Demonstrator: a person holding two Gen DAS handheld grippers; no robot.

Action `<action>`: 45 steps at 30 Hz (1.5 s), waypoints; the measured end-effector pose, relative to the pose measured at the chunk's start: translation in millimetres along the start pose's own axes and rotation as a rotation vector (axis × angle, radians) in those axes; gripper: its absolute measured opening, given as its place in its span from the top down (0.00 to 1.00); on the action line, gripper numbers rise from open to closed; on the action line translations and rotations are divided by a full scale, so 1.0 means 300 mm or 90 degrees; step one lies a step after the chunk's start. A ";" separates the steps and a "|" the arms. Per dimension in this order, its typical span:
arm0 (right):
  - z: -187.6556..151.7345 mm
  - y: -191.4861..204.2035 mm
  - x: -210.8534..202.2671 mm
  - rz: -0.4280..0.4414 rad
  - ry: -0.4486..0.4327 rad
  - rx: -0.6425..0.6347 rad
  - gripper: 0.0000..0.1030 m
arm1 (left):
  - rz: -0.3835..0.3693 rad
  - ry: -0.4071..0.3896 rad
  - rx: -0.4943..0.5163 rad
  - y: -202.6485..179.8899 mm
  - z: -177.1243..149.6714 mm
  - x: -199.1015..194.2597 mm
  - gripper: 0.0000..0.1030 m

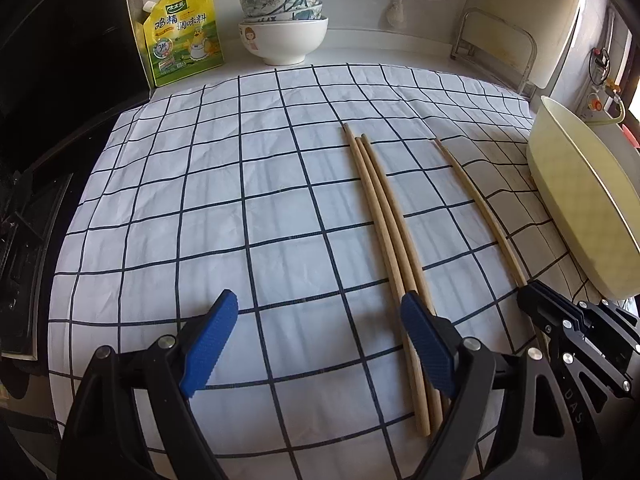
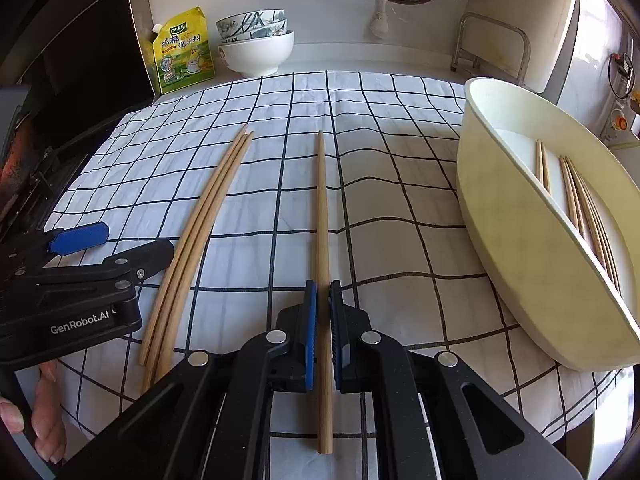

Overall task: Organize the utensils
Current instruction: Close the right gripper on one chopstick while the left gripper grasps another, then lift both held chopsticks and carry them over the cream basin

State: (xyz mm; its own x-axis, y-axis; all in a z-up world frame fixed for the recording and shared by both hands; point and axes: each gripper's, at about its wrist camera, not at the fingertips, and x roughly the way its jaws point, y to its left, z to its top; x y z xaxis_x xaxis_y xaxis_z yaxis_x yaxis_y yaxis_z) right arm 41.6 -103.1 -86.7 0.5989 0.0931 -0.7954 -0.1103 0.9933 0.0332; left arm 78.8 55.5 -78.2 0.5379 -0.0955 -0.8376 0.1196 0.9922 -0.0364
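Note:
Three wooden chopsticks lie on the checked cloth (image 1: pixel 240 200). My right gripper (image 2: pixel 323 304) is shut on the single chopstick (image 2: pixel 321 200), its blue pads pressing the thick near part. In the left wrist view that chopstick (image 1: pixel 480 208) runs to the right gripper (image 1: pixel 528 298). The pair of chopsticks (image 1: pixel 380 224) lies side by side, and its near end passes under the right finger of my left gripper (image 1: pixel 320 340), which is wide open with only cloth between its pads. In the right wrist view the left gripper (image 2: pixel 138 240) hovers just left of the pair (image 2: pixel 200 232). A cream oval tray (image 2: pixel 500 220) at the right holds several chopsticks (image 2: pixel 580 200).
A yellow seasoning pouch (image 1: pixel 184 36) and stacked bowls (image 1: pixel 284 24) stand at the back of the counter. A metal rack (image 1: pixel 496 44) leans at the back right. A dark stove (image 1: pixel 32 220) borders the cloth on the left. A hand (image 2: pixel 44 420) holds the left gripper.

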 end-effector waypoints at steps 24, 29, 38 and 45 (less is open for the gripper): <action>0.042 0.007 0.036 -0.008 -0.007 -0.010 0.77 | 0.019 0.009 0.006 -0.007 0.038 0.060 0.10; 0.060 0.022 0.056 -0.021 -0.007 -0.028 0.77 | 0.013 0.000 0.016 -0.021 0.056 0.051 0.34; 0.069 0.009 0.049 0.010 0.001 -0.012 0.94 | -0.026 0.000 0.014 -0.039 0.040 0.021 0.93; 0.056 0.013 -0.017 0.032 -0.017 0.003 0.94 | -0.050 0.003 -0.031 0.016 0.029 -0.021 0.93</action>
State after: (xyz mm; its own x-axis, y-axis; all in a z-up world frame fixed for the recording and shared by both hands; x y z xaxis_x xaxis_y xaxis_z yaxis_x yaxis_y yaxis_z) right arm 51.5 -98.6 -72.4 0.6141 0.1439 -0.7760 -0.1366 0.9878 0.0750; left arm 83.3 60.3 -68.4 0.5243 -0.1737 -0.8336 0.1210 0.9842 -0.1290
